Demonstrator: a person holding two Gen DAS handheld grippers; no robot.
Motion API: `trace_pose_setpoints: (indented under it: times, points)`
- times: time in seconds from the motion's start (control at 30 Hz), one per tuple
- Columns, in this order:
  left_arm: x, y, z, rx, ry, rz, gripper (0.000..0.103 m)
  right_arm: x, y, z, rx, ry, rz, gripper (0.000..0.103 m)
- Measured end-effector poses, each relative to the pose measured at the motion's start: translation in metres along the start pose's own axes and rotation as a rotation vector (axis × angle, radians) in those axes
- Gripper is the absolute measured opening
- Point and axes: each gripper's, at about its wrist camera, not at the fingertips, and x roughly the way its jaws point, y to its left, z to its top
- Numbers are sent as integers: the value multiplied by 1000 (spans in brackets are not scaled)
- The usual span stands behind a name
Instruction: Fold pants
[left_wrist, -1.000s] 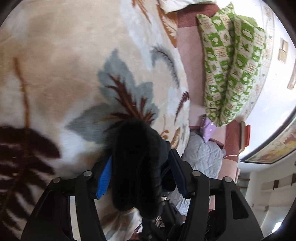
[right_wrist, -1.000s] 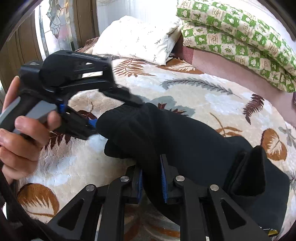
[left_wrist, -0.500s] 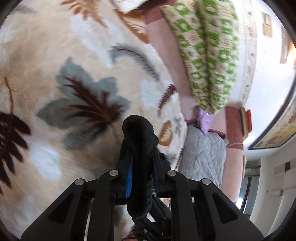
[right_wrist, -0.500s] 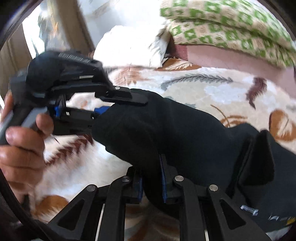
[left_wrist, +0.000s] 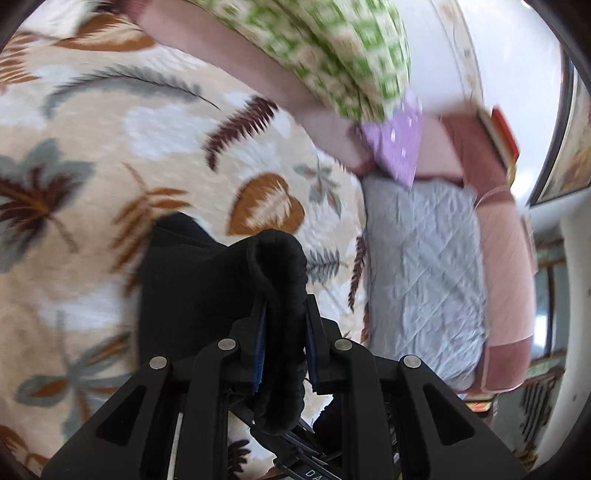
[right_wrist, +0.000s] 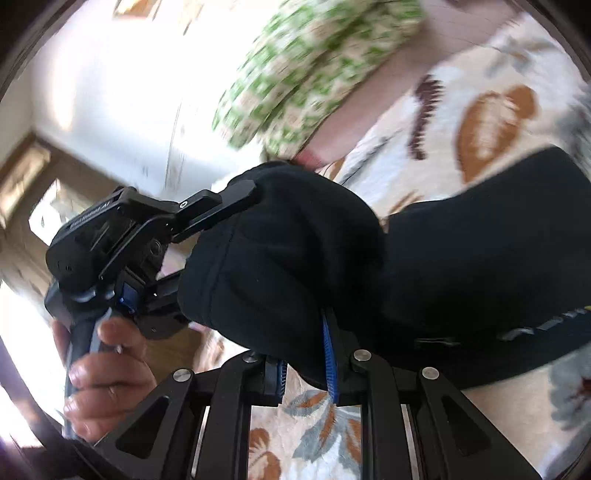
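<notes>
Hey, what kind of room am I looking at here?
Most likely a bedroom in a home: a bed under a plush leaf-print blanket, a green-patterned folded quilt at its far edge, and a grey quilted pad beside it.

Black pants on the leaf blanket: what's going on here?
A person is folding the black pants with two handheld grippers. The left gripper is shut on a bunched edge of the fabric. The right gripper also has fabric between its fingers, with its jaws opening slightly. That end is lifted off the leaf-print blanket; the rest trails on it. Both views are motion-blurred.
</notes>
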Motion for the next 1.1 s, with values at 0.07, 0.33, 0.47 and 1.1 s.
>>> trace_pose_setpoints:
  times: [0.07, 0.33, 0.47, 1.1]
  points:
    - [26, -11, -3, 14, 26, 38, 15, -12, -20, 4, 68, -24, 16, 18]
    - [98, -32, -11, 52, 130, 160, 16, -34, -98, 4, 332, -85, 78, 18]
    - [118, -43, -18, 114, 145, 205, 18, -40, -123, 1, 428, -116, 128, 18]
    - [30, -50, 17, 148, 87, 284, 29, -80, -126, 2, 546, -102, 179, 53]
